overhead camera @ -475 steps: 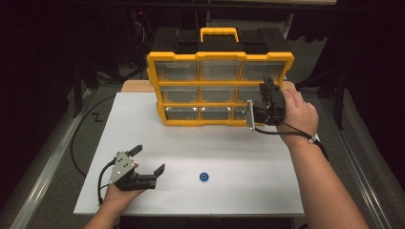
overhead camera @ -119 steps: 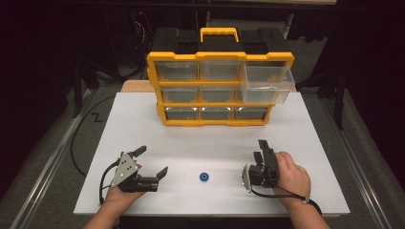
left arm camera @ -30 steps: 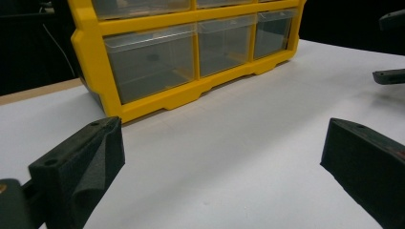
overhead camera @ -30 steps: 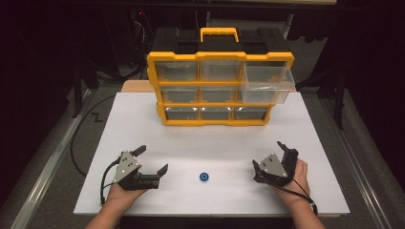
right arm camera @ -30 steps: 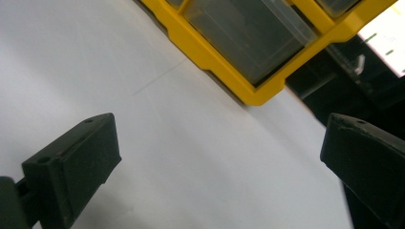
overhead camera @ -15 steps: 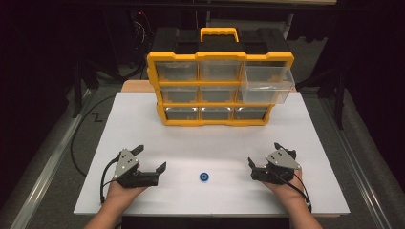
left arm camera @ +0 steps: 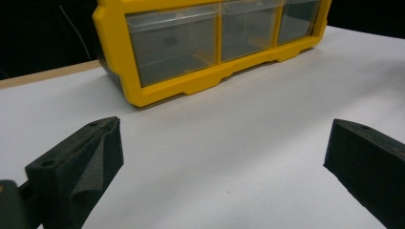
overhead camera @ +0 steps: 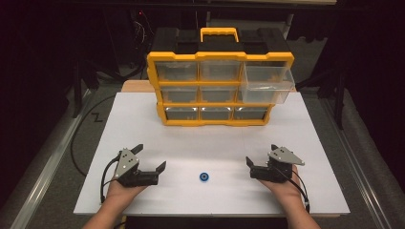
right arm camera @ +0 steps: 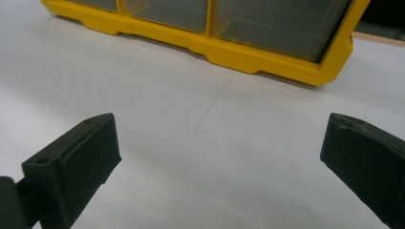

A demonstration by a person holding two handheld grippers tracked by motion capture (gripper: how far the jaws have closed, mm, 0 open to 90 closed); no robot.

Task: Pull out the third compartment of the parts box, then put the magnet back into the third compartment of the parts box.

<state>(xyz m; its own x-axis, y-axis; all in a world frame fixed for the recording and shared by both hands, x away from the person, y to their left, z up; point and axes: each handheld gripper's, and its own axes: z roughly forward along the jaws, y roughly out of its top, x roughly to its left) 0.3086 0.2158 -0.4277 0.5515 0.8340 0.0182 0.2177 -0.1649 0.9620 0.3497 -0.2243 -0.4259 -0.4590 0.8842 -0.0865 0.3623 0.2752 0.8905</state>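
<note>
A yellow drawer cabinet (overhead camera: pixel 219 57) with clear drawers stands at the back of the white table (overhead camera: pixel 143 124). Its top right drawer (overhead camera: pixel 266 84) is pulled out and looks empty. A small blue round part (overhead camera: pixel 204 177) lies near the front edge, between my two grippers. My left gripper (overhead camera: pixel 150 157) rests left of it, open, with nothing between its fingers. My right gripper (overhead camera: pixel 261 155) rests to the right, also open and empty. In the left gripper view the left gripper (left arm camera: pixel 224 143) faces the cabinet's bottom row (left arm camera: pixel 191 43). In the right gripper view the right gripper (right arm camera: pixel 219 138) faces the cabinet's base (right arm camera: pixel 267 59).
A black cable (overhead camera: pixel 79 138) loops off the table's left side over the grey floor. A metal rail (overhead camera: pixel 52 162) runs along the left. Bare white table lies between the grippers and the cabinet.
The top right drawer went from closed to pulled out. My right gripper came back from the cabinet to the front right and has just settled low, turned toward the cabinet. The left gripper stayed put.
</note>
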